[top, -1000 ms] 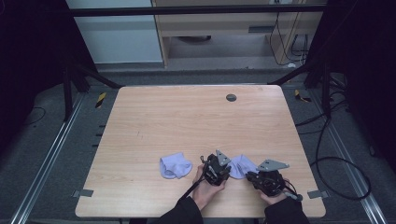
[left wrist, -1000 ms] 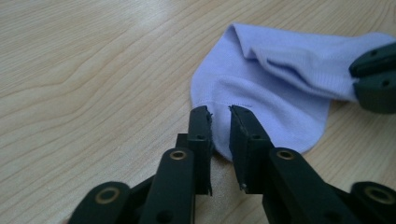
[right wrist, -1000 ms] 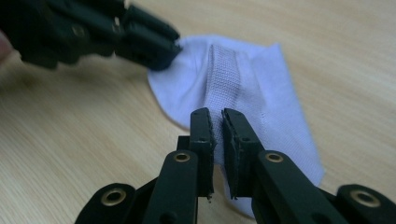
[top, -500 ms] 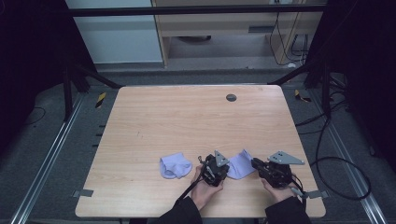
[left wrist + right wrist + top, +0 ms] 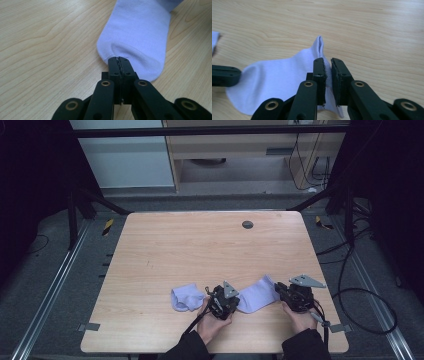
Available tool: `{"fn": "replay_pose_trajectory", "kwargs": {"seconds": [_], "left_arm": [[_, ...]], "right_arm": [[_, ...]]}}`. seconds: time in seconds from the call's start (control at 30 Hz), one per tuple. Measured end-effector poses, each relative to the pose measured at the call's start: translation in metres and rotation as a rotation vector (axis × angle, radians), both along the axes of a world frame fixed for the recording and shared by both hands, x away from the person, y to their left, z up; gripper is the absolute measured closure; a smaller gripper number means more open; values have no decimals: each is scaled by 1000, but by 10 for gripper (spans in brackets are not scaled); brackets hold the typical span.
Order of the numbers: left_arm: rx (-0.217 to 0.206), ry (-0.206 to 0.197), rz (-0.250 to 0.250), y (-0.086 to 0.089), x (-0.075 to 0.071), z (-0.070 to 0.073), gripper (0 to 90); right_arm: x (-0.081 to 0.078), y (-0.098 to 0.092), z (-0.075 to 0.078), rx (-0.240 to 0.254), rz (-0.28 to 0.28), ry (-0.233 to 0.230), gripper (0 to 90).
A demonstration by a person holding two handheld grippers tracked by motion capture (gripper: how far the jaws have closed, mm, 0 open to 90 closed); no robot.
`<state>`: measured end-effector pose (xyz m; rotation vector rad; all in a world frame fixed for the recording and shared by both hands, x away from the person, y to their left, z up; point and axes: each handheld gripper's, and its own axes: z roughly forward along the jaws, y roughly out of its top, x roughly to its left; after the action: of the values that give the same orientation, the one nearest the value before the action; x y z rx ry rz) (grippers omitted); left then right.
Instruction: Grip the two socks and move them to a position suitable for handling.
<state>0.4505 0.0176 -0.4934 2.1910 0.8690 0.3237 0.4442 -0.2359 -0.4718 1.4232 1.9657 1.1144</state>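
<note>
A pale lilac sock (image 5: 256, 298) lies stretched on the wooden table (image 5: 210, 250) near its front edge, between my two grippers. My left gripper (image 5: 234, 304) is shut on its rounded toe end; in the left gripper view the jaws (image 5: 119, 60) pinch a fold of the sock (image 5: 140, 37). My right gripper (image 5: 277, 293) is shut on the other end, with the sock's (image 5: 279, 75) edge caught between its pads (image 5: 328, 65). The left gripper's jaw (image 5: 224, 75) shows at the left of the right gripper view. A second lilac sock (image 5: 183, 297) lies bunched to the left.
A small dark round fitting (image 5: 247, 224) sits in the table's far right part. Cables (image 5: 345, 290) trail off the right side of the table. The second sock's corner (image 5: 214, 41) shows at the left edge of the right gripper view.
My right gripper has moved to the right and away from me with the sock's end, and the sock now lies longer and flatter between the grippers. The left hand has stayed in place.
</note>
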Motion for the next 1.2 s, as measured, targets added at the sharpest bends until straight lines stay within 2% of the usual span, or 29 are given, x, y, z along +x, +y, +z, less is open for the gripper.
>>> {"fn": "replay_pose_trajectory", "kwargs": {"seconds": [0.1, 0.13, 0.33, 0.53, 0.63, 0.67, 0.7, 0.8, 0.83, 1.0, 1.2], "left_arm": [[2, 1, 5, 1, 1, 0, 889], [0, 0, 9, 1, 2, 0, 889], [-2, -1, 23, 0, 5, -3, 889], [-4, -7, 38, -3, 7, -2, 889], [-9, -13, 51, -4, 7, -2, 880], [-13, -13, 56, -4, 8, -2, 801], [-17, -15, 63, -3, 8, -2, 801], [-44, -19, 78, 2, 8, 2, 714], [-47, -22, 78, 4, 8, 4, 679], [-65, -49, 86, 18, 4, 17, 599], [-94, -56, 95, 47, 3, 38, 538]], "right_arm": [[3, -3, -2, -22, -22, 16, 816], [3, -3, -3, -40, -36, 34, 810], [2, -5, -7, -89, -51, 68, 804], [-1, -9, -8, -104, -61, 102, 793], [-3, -10, -11, -114, -69, 116, 749], [-4, -11, -12, -134, -69, 99, 691], [-4, -11, -12, -134, -69, 99, 691], [-6, -12, -11, -138, -74, 67, 633], [-7, -12, -10, -130, -66, 40, 610], [-8, -11, -5, -106, -40, -22, 560], [-10, -5, 5, -61, 0, -77, 499]]}}
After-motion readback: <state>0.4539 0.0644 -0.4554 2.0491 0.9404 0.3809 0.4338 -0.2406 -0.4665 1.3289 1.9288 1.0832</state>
